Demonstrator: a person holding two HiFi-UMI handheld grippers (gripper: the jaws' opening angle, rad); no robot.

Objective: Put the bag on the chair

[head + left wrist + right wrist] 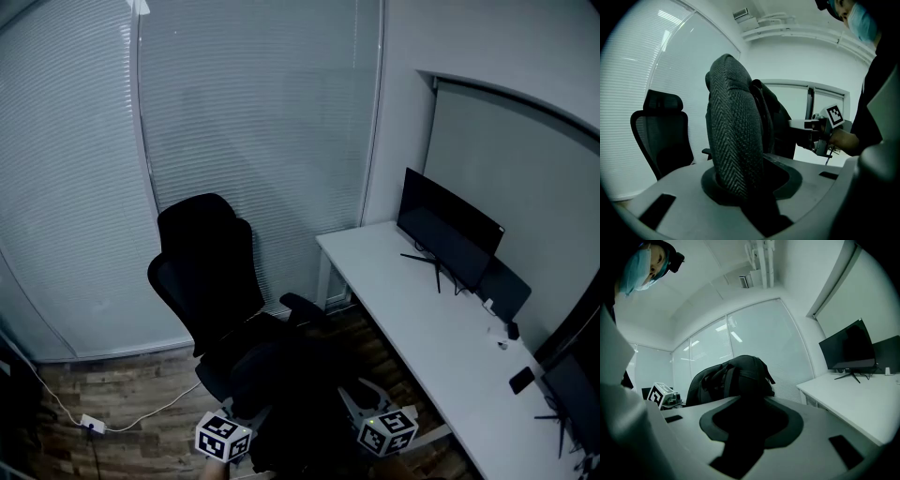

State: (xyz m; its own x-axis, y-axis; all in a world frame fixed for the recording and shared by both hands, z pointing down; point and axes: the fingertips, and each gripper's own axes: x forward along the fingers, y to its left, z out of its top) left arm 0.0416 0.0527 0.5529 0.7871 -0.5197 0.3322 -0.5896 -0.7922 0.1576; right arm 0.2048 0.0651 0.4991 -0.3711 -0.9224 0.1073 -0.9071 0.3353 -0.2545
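In the head view the black bag (292,392) hangs between both grippers, just in front of the black office chair (208,272) and over its seat edge. My left gripper (242,427) is shut on the bag's grey herringbone strap (733,140), which stands up out of the left gripper (740,185). The bag's body (774,123) hangs behind the strap. My right gripper (367,412) holds the bag's other side. In the right gripper view dark fabric fills the right gripper (750,420) and runs up to the bag (736,376). The chair (663,136) stands empty at the left.
A white desk (441,328) runs along the right wall with a black monitor (448,234), a second monitor (574,394) and a phone (521,380). Glass walls with blinds close the back. A white cable and power strip (92,425) lie on the wooden floor at the left.
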